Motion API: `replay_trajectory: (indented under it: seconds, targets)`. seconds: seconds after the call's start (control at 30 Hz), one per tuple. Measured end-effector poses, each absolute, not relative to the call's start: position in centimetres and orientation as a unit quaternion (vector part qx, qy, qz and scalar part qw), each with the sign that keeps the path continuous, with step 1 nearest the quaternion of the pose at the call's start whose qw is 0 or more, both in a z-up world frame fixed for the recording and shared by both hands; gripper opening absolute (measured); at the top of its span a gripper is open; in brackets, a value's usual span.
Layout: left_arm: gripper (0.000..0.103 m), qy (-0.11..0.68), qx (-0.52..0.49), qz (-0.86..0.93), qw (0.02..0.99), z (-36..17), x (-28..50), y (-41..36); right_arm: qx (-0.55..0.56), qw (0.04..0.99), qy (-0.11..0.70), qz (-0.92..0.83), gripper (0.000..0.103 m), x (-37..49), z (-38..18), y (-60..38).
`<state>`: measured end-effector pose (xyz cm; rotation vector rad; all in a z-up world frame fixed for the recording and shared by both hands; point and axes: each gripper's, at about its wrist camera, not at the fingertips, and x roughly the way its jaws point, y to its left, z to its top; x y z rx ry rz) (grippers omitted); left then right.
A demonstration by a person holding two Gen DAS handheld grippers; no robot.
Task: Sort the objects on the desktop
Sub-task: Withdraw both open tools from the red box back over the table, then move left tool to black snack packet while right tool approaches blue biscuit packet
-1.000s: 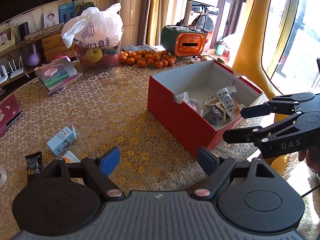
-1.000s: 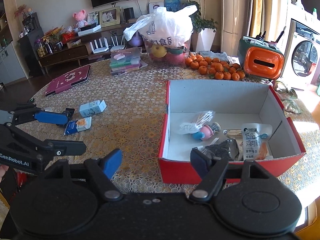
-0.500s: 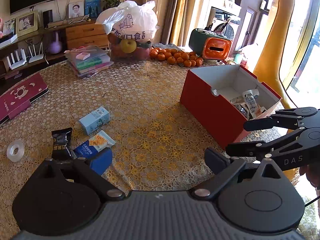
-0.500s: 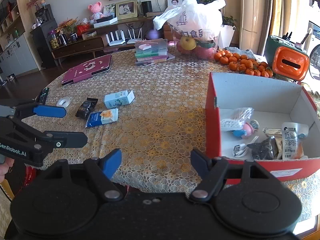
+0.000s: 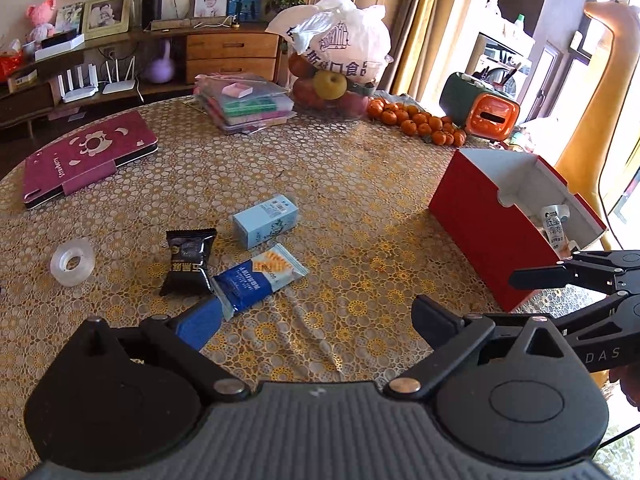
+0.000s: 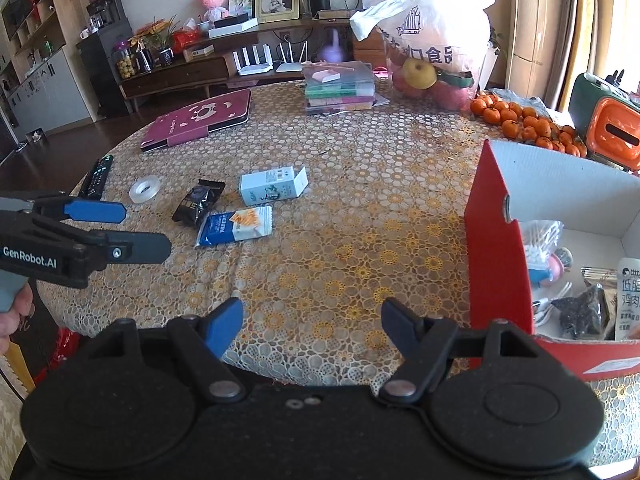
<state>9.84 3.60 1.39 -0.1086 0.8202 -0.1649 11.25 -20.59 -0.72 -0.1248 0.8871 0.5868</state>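
A blue-and-white snack packet (image 5: 260,277) lies just ahead of my left gripper (image 5: 316,322), which is open and empty; its blue left fingertip (image 5: 200,320) is next to the packet's near end. A black snack packet (image 5: 187,261), a light blue carton (image 5: 266,220) and a tape roll (image 5: 73,261) lie nearby. The same packet (image 6: 236,226), carton (image 6: 274,185) and tape roll (image 6: 145,189) show in the right wrist view. The red box (image 5: 486,226) holds several items. My right gripper (image 6: 312,326) is open and empty beside the box (image 6: 500,264).
A maroon tablet case (image 5: 86,158), a stack of folders (image 5: 244,106), a fruit bag (image 5: 340,56), mandarins (image 5: 416,122) and an orange-green holder (image 5: 482,110) stand at the back. A remote (image 6: 96,172) lies at the left table edge.
Both grippers have swung left, away from the red box, toward the loose packets. The left gripper now hovers next to the blue-and-white packet. Both stay open.
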Motion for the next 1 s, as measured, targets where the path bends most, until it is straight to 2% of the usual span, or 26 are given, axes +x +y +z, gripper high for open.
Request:
replay_trajectory:
  seconds: [1.0]
  targets:
    - [0.101,0.432,-0.091,-0.022,0.897,-3.4,15.4,12.1,-0.086,0.822,0.449,0.339,0.076,15.5,-4.6,-10.6]
